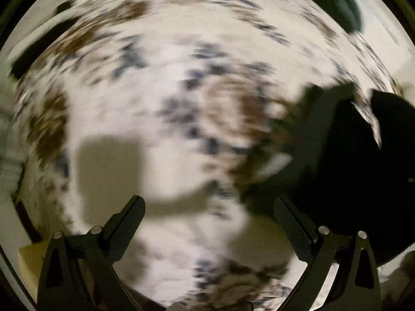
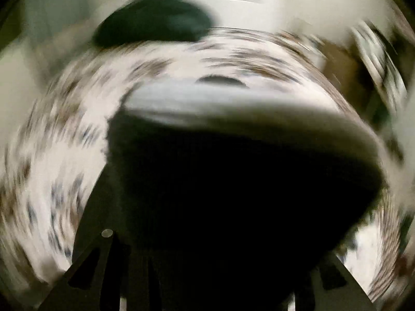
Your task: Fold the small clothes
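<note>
Left gripper (image 1: 209, 216) jaws wide apart, black garment (image 2: 233, 181) hiding right's

Both fisheye views are dim and heavily smeared by swirling motion blur, worst toward the curved edges. The white cloth with brown and blue blotches (image 1: 181, 83) carries soft boxy shadows; dark fabric (image 2: 233, 194) reads as featureless black.

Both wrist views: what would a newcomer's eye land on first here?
First, the black garment: it fills the lower middle of the right wrist view, hiding the right hand-held gripper's fingertips, and sits at the right edge of the left wrist view. Next, the heavily blurred white floral cloth underneath. The left hand-held gripper is open above it, empty.
</note>
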{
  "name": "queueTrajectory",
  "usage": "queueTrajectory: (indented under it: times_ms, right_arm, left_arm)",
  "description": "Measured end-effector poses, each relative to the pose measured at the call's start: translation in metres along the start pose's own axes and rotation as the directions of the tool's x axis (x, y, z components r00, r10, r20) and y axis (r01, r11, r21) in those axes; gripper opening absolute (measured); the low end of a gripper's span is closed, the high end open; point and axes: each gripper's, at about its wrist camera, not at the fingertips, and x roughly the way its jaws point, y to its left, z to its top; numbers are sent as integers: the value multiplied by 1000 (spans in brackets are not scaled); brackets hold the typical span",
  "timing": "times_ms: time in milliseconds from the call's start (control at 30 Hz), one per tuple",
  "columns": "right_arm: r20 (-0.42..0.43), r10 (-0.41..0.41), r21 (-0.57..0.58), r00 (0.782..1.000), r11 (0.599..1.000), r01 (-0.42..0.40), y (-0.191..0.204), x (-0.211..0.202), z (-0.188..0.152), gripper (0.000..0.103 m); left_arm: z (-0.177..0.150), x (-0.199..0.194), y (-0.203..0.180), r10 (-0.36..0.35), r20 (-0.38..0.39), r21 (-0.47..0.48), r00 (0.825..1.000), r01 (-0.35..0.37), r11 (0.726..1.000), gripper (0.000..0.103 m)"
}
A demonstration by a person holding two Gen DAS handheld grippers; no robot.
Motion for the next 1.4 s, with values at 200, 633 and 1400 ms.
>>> queueTrajectory:
  times_ms: [200, 633, 1400]
  right_arm:
    - [-39, -105, -493, 994, 867, 73, 158, 42, -78, 36]
    - [-326, 677, 165, 660, 728, -665, 52, -22, -21, 93]
    - [-304, 549, 499, 778, 788, -361, -215, 117, -4, 102]
  left_arm:
    - [-8, 6, 72, 32, -19, -151, 999, -35, 988, 102]
    - [0, -38, 45, -149, 54, -158, 987, 156, 975, 102]
    - [-18, 8, -33, -348, 99, -261, 932, 362, 895, 103]
